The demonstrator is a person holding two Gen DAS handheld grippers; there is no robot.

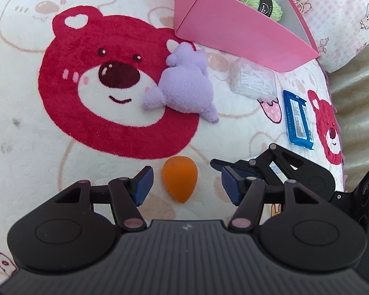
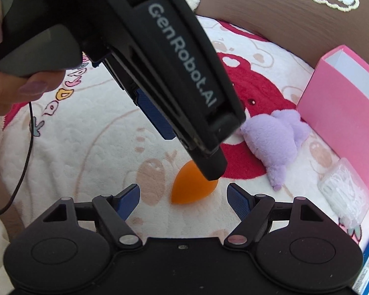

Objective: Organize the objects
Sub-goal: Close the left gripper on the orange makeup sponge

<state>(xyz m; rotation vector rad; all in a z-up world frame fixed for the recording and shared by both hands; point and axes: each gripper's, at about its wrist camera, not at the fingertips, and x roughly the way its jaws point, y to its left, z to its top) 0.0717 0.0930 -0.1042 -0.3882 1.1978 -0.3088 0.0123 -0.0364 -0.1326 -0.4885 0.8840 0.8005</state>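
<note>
An orange egg-shaped sponge [image 1: 180, 178] lies on the bear-print blanket [image 1: 61, 147]. My left gripper [image 1: 187, 184] is open, its blue pads on either side of the sponge without touching it. In the right wrist view the sponge [image 2: 192, 186] lies just ahead of my open right gripper [image 2: 183, 198], partly covered by the left gripper's finger [image 2: 184, 73] coming down from above. A purple plush toy [image 1: 184, 83] lies further off, also seen in the right wrist view [image 2: 275, 142]. A pink box [image 1: 233, 32] holds a green yarn ball [image 1: 258, 3].
A clear packet of white items [image 1: 253, 80] and a blue wipes pack [image 1: 298, 120] lie right of the plush. The right gripper's fingers [image 1: 270, 167] show at right in the left wrist view. A brown cushion [image 2: 283, 19] borders the blanket. A cable [image 2: 29, 135] hangs at left.
</note>
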